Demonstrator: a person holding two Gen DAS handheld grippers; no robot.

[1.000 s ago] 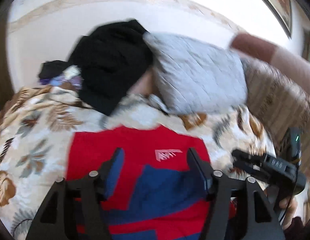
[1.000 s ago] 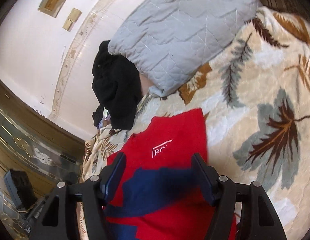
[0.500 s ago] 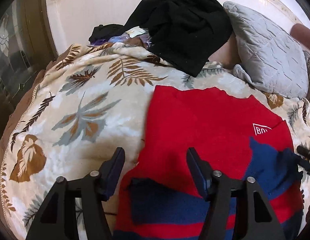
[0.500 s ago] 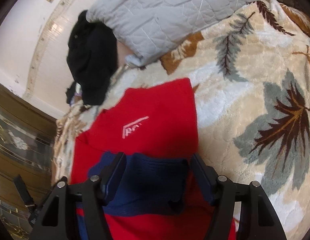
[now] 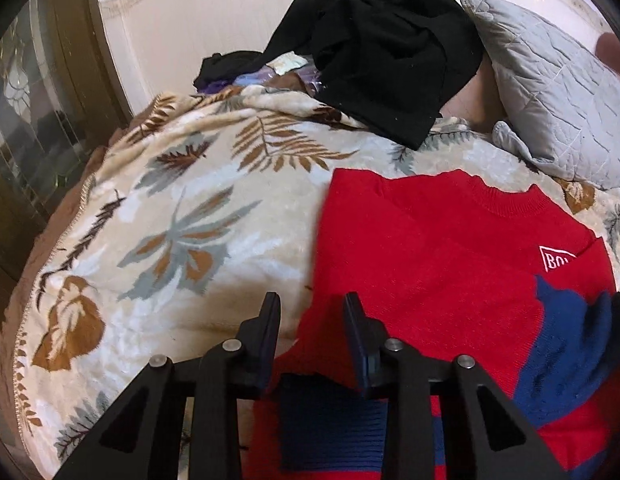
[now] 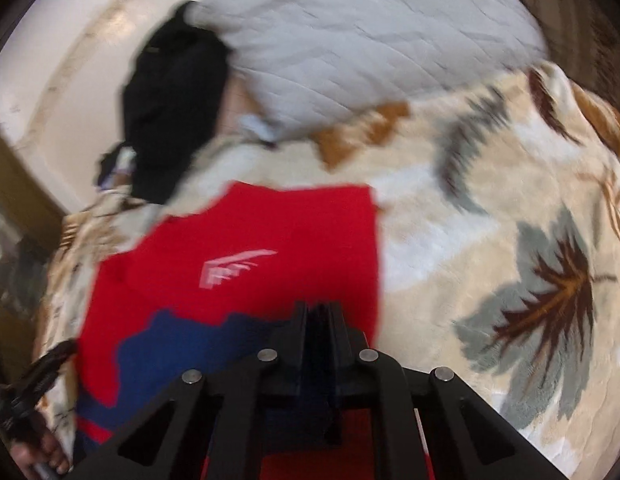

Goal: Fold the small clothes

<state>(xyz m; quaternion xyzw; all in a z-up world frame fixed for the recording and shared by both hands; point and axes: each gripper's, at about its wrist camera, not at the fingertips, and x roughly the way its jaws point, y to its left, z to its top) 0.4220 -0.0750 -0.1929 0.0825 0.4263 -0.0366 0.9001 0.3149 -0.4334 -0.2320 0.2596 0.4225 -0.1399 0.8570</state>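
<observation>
A red and navy sweater (image 5: 438, 264) with a white logo lies on the leaf-print blanket (image 5: 181, 232), partly folded, with navy parts turned over the red. It also shows in the right wrist view (image 6: 253, 248). My left gripper (image 5: 312, 310) is partly closed, its jaws a hand's width apart around the sweater's left lower edge. My right gripper (image 6: 318, 312) is shut on the navy part of the sweater near its right edge; this view is blurred.
A grey quilted pillow (image 5: 550, 92) and a black garment (image 5: 382, 56) lie at the head of the bed against the white wall. A dark glass-fronted cabinet (image 5: 37, 112) stands at the left. The blanket (image 6: 490, 240) stretches out to the right of the sweater.
My right gripper has closed on the sweater's navy part. My left gripper swung left to the sweater's left edge and its jaws have narrowed.
</observation>
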